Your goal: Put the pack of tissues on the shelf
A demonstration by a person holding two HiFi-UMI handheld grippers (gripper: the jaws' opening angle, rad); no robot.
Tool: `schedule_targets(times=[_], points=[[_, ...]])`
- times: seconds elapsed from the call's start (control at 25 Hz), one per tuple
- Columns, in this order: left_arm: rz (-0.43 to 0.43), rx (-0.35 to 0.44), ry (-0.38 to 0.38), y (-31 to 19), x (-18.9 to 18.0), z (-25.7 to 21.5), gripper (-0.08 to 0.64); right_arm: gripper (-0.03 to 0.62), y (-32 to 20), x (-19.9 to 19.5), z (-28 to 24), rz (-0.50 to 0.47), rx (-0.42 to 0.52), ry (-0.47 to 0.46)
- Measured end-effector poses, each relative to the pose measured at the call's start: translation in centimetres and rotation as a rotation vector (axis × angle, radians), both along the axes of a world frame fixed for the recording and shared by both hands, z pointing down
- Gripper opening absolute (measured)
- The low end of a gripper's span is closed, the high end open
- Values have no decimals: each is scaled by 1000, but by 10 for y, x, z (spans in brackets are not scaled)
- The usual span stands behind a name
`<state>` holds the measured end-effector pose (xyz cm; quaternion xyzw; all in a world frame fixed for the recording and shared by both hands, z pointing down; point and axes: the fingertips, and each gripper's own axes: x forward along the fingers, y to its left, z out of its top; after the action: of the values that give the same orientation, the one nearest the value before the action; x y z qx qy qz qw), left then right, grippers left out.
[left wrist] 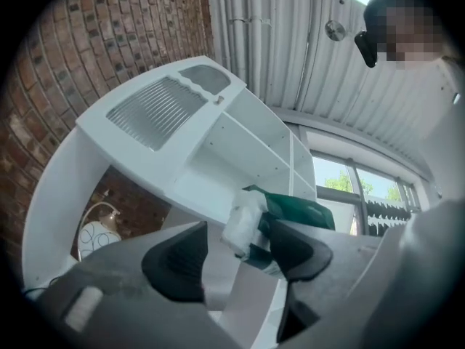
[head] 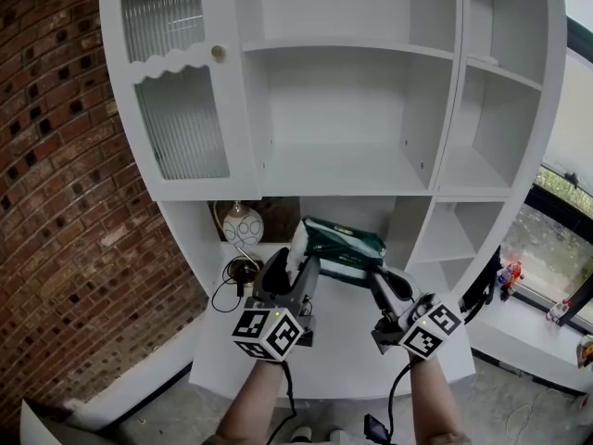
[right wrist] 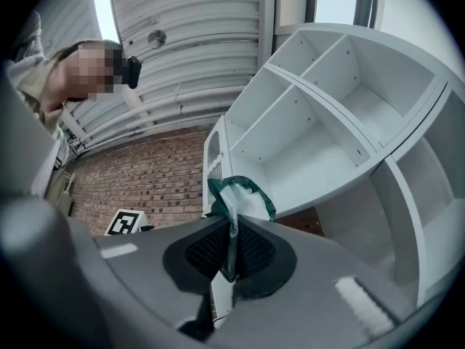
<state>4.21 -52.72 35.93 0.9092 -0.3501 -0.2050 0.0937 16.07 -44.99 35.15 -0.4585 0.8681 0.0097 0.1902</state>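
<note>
Not done: the green-and-white plastic-wrapped pack of tissues (head: 345,244) is in the air, not on any board of the white arched wooden shelf unit (head: 352,170). It hangs just in front of the unit's lower middle, below the wide central compartment.

The right gripper (right wrist: 231,249) has its fingers clenched on a thin green fold of the wrapper and carries the pack by it. The left gripper (left wrist: 236,257) is released, jaws spread wide. The pack's white end sits between them, but the pads don't look to be pressing on it.

Left to do, as I judge it: lift the pack to a compartment, set it on the board, let go, pull back. The one-point pinch on the wrapper looks flimsy, so the pack could swing or slip.

Containers:
- The open compartments of the shelf unit (centre, top, right column) show nothing inside.
- The upper-left compartment is behind a ribbed glass door (head: 181,119); can't tell the contents.
- The dark recess at lower left of the unit holds a round white lamp base with circle pattern (head: 243,225), with a black cable (head: 227,286) just in front of it.
</note>
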Motion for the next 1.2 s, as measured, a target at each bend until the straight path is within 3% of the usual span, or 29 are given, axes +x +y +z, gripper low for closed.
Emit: schedule_targets(times=[0.12,0.4,0.64,1.0,1.2], points=[[-29,54,-44,4,-1,-5,211,3,1,0,0,9,0,22],[-127,233,-243,12,11,-26,135,5,-7,12,-11,106,2,100],[-163,360,-359,6,28,-58,105,5,-23,27,-41,203,7,169],[-171,402,-383,-28,44,-107,100,6,-64,40,-98,323,5,296],[-141,368,-401,-66,56,-128,101,6,-100,51,-121,340,-60,284]])
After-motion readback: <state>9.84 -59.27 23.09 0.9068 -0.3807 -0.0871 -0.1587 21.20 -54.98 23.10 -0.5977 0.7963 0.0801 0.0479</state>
